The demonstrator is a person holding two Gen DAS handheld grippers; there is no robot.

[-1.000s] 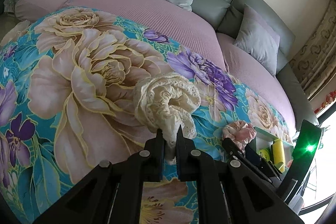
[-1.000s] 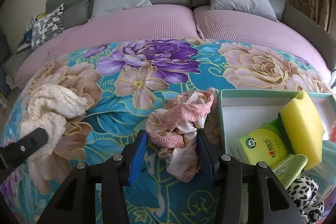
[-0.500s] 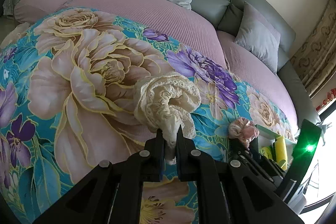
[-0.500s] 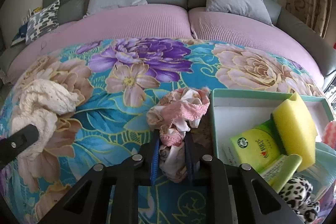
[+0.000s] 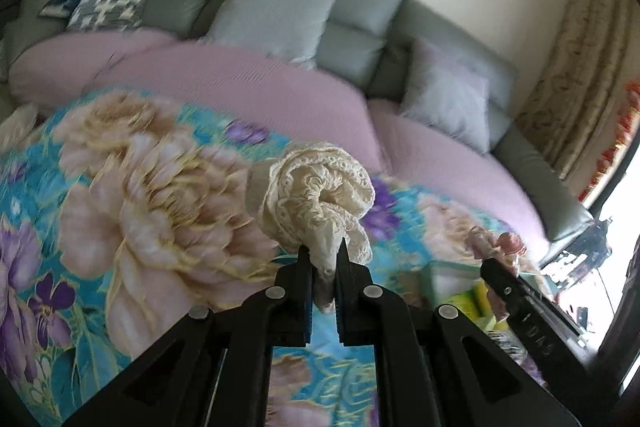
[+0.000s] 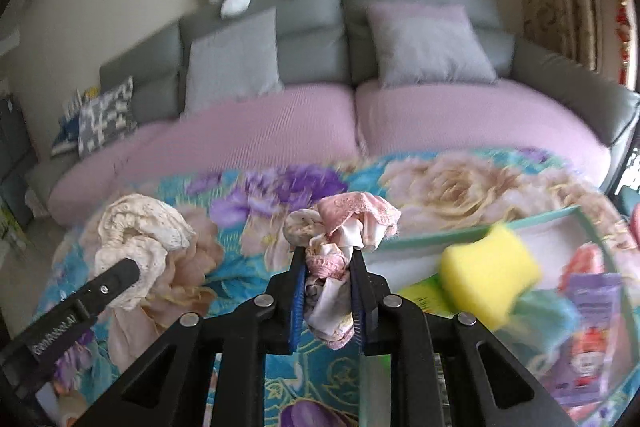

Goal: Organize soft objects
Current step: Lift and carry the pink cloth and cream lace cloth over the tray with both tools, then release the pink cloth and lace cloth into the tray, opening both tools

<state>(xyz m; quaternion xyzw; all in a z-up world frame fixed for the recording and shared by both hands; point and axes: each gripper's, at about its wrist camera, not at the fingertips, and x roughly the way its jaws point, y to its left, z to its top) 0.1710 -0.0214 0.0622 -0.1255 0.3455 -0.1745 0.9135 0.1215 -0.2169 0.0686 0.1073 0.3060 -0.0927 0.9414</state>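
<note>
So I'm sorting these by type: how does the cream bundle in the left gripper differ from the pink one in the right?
The cream lace bundle is one plain colour; the pink bundle mixes pink lace trim with pale printed fabric. The cream bundle puffs up into a rounded knot above the jaws, while the pink bundle also hangs below them. Both are crumpled soft cloth, pinched by the left gripper and right gripper above the floral cover.

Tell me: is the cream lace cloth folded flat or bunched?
Bunched: the cream lace cloth is crumpled into a ruffled wad, pinched in the left gripper.
</note>
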